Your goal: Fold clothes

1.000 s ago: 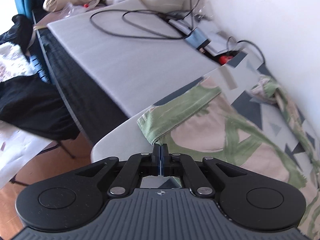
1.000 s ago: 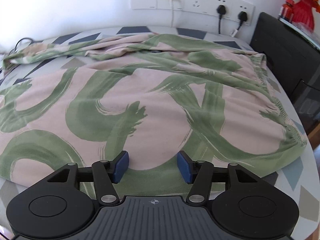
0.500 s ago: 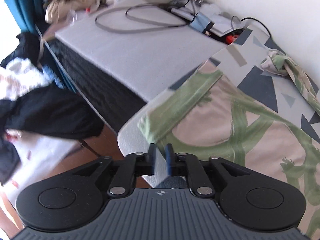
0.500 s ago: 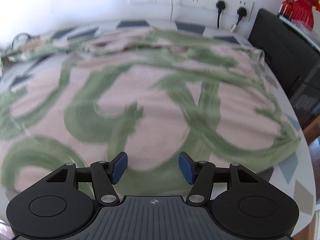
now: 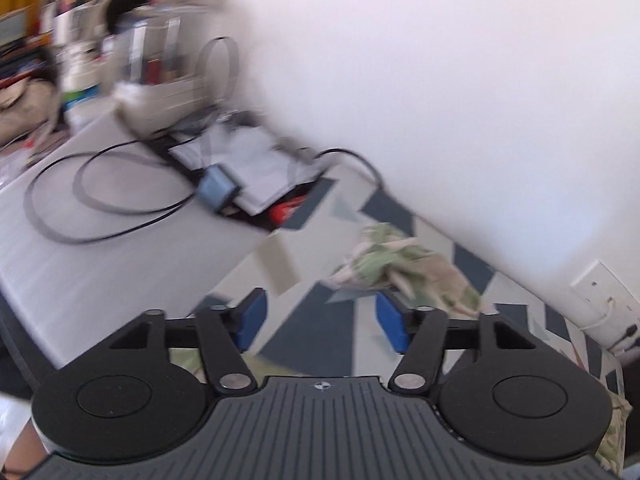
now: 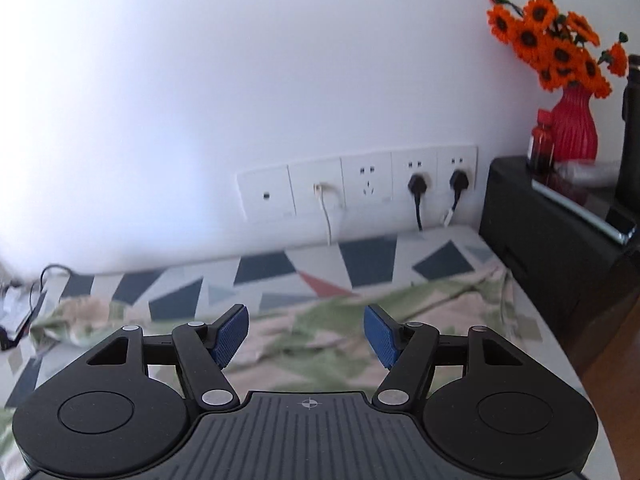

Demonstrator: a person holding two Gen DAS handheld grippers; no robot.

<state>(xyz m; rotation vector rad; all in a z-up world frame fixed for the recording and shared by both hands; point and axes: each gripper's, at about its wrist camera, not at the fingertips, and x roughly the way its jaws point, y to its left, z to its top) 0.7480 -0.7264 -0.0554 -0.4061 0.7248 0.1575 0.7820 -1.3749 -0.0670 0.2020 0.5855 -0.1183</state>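
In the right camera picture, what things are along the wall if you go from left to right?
White cable plugged into the wall socket → first black plug → second black plug → small dark red jar → red ribbed vase of orange flowers.

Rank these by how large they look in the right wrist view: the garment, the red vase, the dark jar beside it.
1. garment, though it lies nearer the camera
2. red vase
3. dark jar
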